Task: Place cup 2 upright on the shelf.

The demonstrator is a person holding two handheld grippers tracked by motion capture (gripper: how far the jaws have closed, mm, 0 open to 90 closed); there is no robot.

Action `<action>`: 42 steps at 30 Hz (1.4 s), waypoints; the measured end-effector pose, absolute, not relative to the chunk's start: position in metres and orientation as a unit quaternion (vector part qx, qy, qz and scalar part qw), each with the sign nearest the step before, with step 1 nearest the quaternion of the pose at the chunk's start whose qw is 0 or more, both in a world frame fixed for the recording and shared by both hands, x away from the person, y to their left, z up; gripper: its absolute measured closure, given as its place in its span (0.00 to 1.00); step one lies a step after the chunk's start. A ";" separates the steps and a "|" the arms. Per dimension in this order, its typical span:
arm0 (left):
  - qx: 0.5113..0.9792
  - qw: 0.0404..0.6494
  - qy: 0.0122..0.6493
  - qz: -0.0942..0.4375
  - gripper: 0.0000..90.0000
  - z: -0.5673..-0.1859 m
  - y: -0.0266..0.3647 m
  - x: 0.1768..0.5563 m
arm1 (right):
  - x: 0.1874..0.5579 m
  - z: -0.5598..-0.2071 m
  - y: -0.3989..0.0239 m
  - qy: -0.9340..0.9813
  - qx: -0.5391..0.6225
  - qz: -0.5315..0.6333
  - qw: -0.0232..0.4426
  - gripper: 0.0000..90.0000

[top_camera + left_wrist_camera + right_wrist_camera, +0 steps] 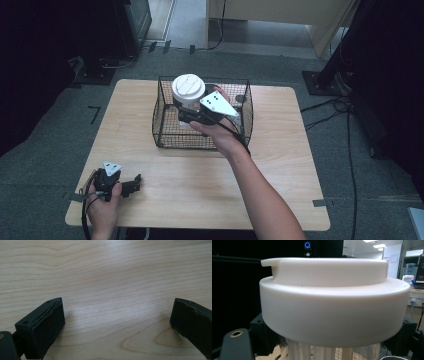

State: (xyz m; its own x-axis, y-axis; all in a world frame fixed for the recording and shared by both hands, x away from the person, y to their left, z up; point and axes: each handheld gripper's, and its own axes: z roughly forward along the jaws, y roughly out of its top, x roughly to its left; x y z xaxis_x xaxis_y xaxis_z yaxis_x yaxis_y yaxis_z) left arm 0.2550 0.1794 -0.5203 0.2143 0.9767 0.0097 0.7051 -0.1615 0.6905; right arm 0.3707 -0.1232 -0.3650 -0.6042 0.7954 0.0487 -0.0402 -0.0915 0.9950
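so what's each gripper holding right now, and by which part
The right gripper holds a white-lidded clear jar over the wire basket, its fingers closed on the body just under the lid. The left gripper is open, holding nothing.

wire basket (165, 125) walls around jar (188, 90)

1. The left gripper (131, 185) lies low at the near left, held in the left hand (104, 206), jaws wide apart.
2. The right arm (260, 195) reaches far; the right gripper (187, 114) has its jaws closed on something.
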 end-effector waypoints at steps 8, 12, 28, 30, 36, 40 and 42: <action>0.725 0.287 0.580 0.236 0.00 -0.520 0.179 0.255 | 0.391 -0.377 -0.118 0.599 0.321 0.667 0.307 0.18; 0.725 0.287 0.581 0.236 0.00 -0.520 0.179 0.255 | 0.404 -0.387 -0.113 0.614 0.314 0.655 0.310 0.18; 0.724 0.288 0.581 0.236 0.00 -0.520 0.180 0.255 | 0.430 -0.408 -0.090 0.658 0.282 0.637 0.286 0.18; 0.724 0.288 0.581 0.236 0.00 -0.520 0.180 0.255 | 0.431 -0.409 -0.088 0.661 0.281 0.635 0.284 0.18; 0.724 0.288 0.581 0.236 0.00 -0.520 0.180 0.255 | 0.440 -0.422 -0.088 0.674 0.291 0.623 0.269 0.18; 0.724 0.287 0.581 0.236 0.00 -0.520 0.180 0.255 | 0.443 -0.427 -0.089 0.683 0.294 0.614 0.262 0.18; 0.724 0.287 0.581 0.236 0.00 -0.520 0.180 0.255 | 0.444 -0.430 -0.089 0.693 0.293 0.605 0.262 0.18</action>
